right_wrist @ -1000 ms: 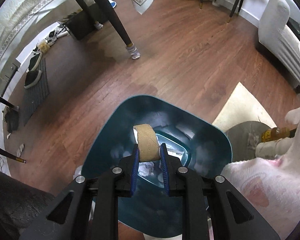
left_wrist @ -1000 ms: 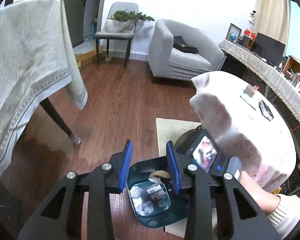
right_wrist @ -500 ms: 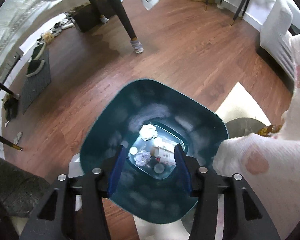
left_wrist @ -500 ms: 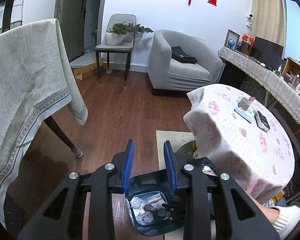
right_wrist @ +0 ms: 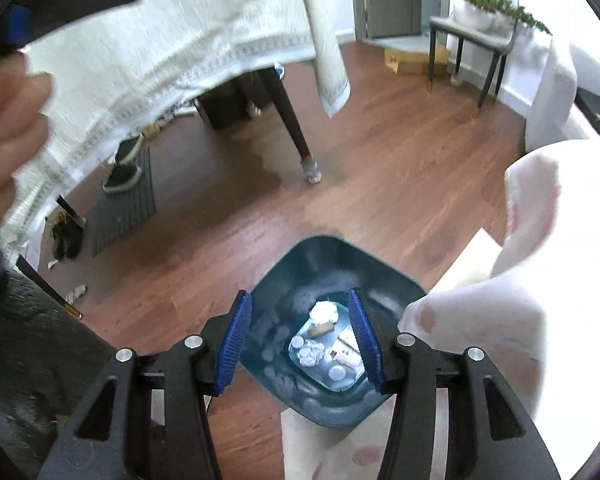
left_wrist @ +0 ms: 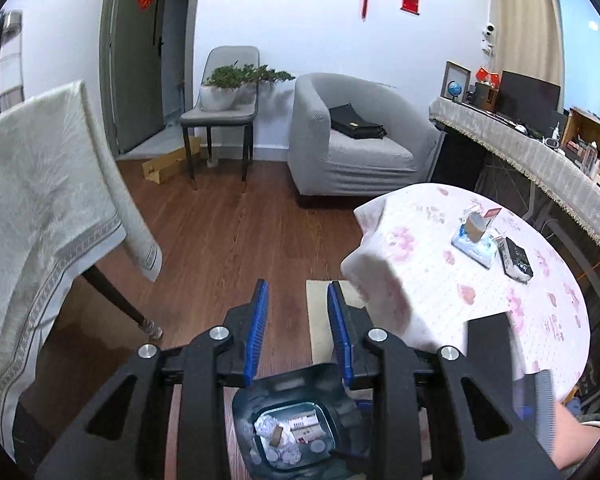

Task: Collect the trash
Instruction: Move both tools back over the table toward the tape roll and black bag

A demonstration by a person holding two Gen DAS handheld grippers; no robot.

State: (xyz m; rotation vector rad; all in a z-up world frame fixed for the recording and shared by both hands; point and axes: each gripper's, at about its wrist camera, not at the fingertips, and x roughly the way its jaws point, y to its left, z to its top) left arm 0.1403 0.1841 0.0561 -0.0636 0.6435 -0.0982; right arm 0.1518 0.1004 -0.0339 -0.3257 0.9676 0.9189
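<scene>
A dark teal trash bin (right_wrist: 336,272) stands on the wooden floor by the round table; it also shows low in the left wrist view (left_wrist: 284,392). Inside lie crumpled paper (right_wrist: 324,312), a tan piece (right_wrist: 320,330), a small carton (right_wrist: 346,350) and bottle caps. My right gripper (right_wrist: 298,336) is open and empty above the bin. My left gripper (left_wrist: 298,332) is open and empty, held higher, with the bin below its fingers.
A round table with a pink floral cloth (left_wrist: 500,280) stands right of the bin, bearing a tissue pack (left_wrist: 474,236) and a black box (left_wrist: 518,258). A cloth-draped table (left_wrist: 40,200) is on the left. An armchair (left_wrist: 352,140) and a chair (left_wrist: 220,116) stand at the back wall.
My right gripper opened and let the tan piece fall into the bin, then rose away. My left gripper also rose and tilted up toward the room.
</scene>
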